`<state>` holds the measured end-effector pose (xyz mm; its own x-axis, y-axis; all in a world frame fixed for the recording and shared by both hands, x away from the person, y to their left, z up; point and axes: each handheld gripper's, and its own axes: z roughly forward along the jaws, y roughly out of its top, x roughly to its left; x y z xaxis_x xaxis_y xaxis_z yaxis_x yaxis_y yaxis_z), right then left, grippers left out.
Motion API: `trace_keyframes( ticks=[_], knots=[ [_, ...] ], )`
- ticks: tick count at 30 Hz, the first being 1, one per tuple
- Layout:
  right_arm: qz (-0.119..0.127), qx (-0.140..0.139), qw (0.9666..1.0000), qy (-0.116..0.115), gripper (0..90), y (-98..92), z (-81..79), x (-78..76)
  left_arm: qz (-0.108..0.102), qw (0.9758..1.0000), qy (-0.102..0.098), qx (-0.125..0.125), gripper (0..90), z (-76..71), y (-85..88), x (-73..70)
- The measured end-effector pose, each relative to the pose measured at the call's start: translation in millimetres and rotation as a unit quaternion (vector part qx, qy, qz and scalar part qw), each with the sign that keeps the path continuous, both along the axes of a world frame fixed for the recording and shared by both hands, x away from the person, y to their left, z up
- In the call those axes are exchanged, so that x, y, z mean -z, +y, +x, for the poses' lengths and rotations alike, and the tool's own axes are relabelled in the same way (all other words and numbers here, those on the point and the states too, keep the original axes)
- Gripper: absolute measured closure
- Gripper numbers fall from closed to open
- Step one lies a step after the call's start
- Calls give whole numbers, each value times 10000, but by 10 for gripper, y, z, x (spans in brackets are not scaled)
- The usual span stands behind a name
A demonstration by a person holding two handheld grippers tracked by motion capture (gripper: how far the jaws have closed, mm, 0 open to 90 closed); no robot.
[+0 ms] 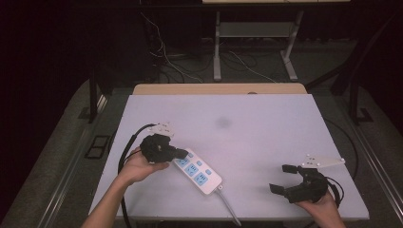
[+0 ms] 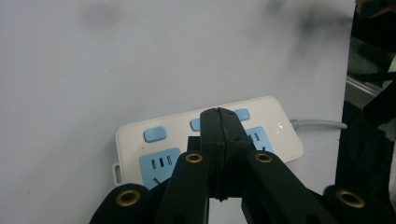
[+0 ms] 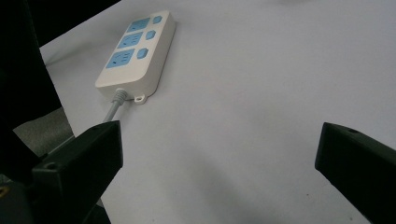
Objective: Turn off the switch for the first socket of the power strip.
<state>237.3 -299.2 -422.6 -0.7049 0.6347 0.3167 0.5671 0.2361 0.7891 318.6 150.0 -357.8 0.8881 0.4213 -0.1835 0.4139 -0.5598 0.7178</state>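
Pressing with your closed, empty left claw [image 2: 219, 116] over the power strip [image 1: 198, 172] near the worktop's [image 1: 266, 123] front edge, you could skid it; your right claw [image 1: 284, 178] gapes wide, well apart.

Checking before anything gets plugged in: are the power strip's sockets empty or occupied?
Empty. All three blue sockets on the power strip show bare slots, with no plug in any of them.
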Motion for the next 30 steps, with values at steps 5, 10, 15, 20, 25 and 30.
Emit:
trace_keyframes(
  ticks=[5,10,15,20,25,30],
  knots=[
    [-8,3,10000,21,7,5,9,7,-240,9995,-97,-181,891,-86,123,-28],
    [-20,-9,10000,33,7,21,8,11,-343,9984,-196,-394,853,-167,230,-15],
    [-17,-2,10000,35,7,21,7,12,-578,9962,-228,-617,756,-241,322,10],
    [-15,-1,10000,41,7,20,8,14,-828,9930,-261,-799,617,-311,397,51],
    [-20,-4,10000,42,7,21,10,17,-1163,9878,-271,-999,419,-385,472,89],
    [-29,-6,10000,43,7,26,9,17,-1481,9813,-409,-1157,247,-470,539,137]
  ],
)
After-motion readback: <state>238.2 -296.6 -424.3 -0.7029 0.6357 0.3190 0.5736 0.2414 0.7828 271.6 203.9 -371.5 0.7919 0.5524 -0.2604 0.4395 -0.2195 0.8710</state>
